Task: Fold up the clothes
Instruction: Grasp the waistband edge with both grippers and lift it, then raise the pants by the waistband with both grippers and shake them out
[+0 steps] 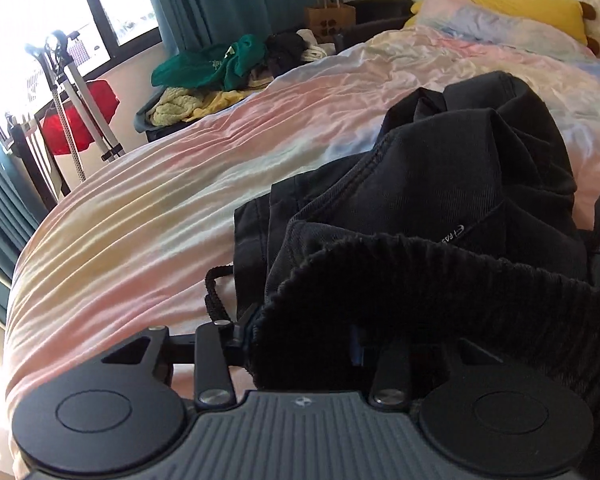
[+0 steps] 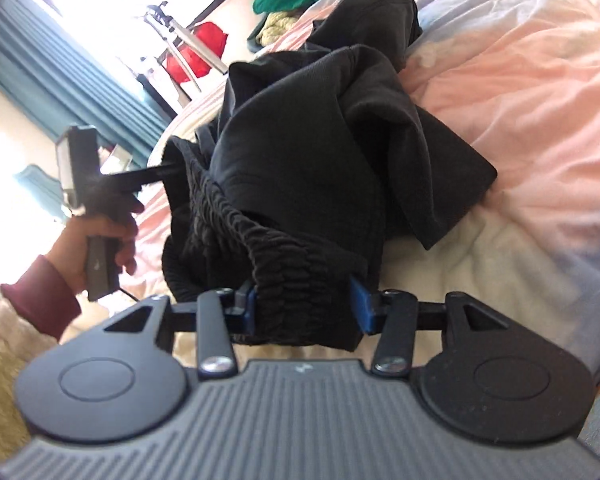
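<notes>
A pair of black pants (image 1: 440,184) lies crumpled on the bed, also in the right wrist view (image 2: 312,128). My left gripper (image 1: 304,344) is shut on the ribbed elastic waistband (image 1: 400,280), which covers its fingers. My right gripper (image 2: 304,304) is shut on the waistband (image 2: 296,276) at its other end, between the blue pads (image 2: 360,300). The left gripper (image 2: 172,168) also shows in the right wrist view, held by a hand in a maroon sleeve, at the waistband's far end. A black drawstring (image 1: 216,296) hangs off the left side.
The bed (image 1: 160,200) has a pastel tie-dye cover. A pile of clothes (image 1: 228,68), green, black and yellow, lies beside the bed at the back. A yellow pillow (image 1: 520,12) is at the headboard. A tripod (image 1: 68,92) and a red item (image 1: 88,116) stand by the window.
</notes>
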